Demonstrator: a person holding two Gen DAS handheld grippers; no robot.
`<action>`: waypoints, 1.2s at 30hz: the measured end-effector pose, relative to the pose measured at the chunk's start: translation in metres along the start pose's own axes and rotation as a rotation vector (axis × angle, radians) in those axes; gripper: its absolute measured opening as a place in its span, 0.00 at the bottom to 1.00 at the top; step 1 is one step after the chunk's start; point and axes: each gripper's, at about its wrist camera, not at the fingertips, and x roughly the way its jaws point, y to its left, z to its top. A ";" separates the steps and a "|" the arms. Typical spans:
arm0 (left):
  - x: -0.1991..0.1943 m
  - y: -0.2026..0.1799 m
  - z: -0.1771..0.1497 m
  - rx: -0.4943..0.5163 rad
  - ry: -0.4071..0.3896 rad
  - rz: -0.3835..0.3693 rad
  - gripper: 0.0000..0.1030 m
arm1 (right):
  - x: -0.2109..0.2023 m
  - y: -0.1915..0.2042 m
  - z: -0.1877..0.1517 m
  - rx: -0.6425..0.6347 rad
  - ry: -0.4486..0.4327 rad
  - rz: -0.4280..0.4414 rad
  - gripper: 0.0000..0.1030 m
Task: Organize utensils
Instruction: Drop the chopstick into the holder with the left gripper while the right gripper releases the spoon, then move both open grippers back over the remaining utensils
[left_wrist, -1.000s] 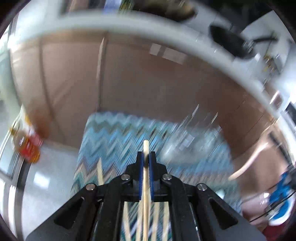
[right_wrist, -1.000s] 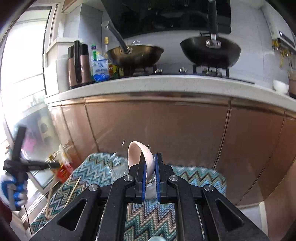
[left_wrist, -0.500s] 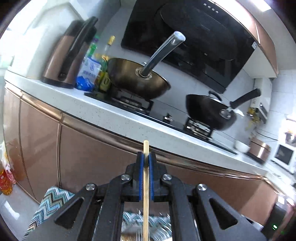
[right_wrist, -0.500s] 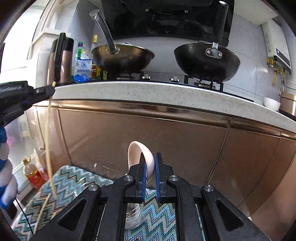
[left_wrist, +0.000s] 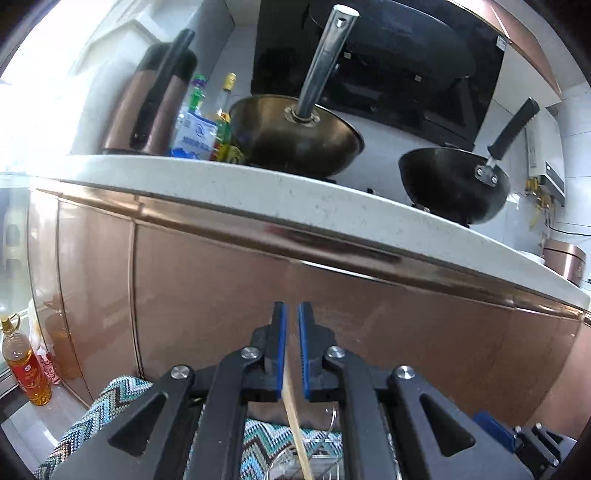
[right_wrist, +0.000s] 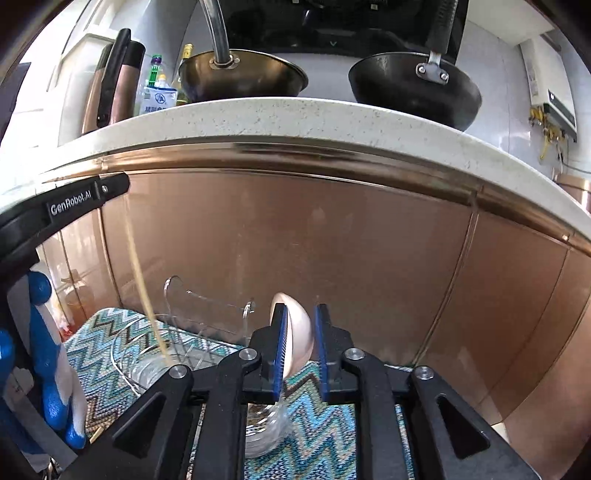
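Note:
My left gripper (left_wrist: 290, 314) has its jaws a little apart. A wooden chopstick (left_wrist: 294, 424) drops from between them into a clear glass cup (left_wrist: 295, 458) below. In the right wrist view the same chopstick (right_wrist: 142, 280) hangs from the left gripper's fingers (right_wrist: 110, 188), its tip in that glass cup (right_wrist: 147, 365) on the zigzag mat (right_wrist: 321, 413). My right gripper (right_wrist: 299, 317) is open around a white spoon (right_wrist: 297, 332) that tilts down into another glass (right_wrist: 266, 428).
A brown cabinet front (right_wrist: 332, 258) rises close behind the mat, under a white counter (right_wrist: 295, 114) with two woks (right_wrist: 243, 74) and a kettle (right_wrist: 114, 81). An oil bottle (left_wrist: 22, 369) stands on the floor at left.
The left gripper has opened and the chopstick has slid down out of its jaws into the glass. The right gripper has opened off the spoon, which now leans into its glass.

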 end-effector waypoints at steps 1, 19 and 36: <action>-0.002 0.002 0.001 0.000 -0.001 -0.002 0.15 | -0.001 -0.001 0.000 0.005 -0.006 -0.001 0.26; -0.150 0.049 0.104 0.042 -0.048 -0.053 0.49 | -0.150 -0.019 0.045 0.028 -0.174 -0.017 0.36; -0.243 0.104 0.103 0.046 0.186 -0.152 0.60 | -0.270 -0.034 0.034 0.044 -0.211 0.043 0.39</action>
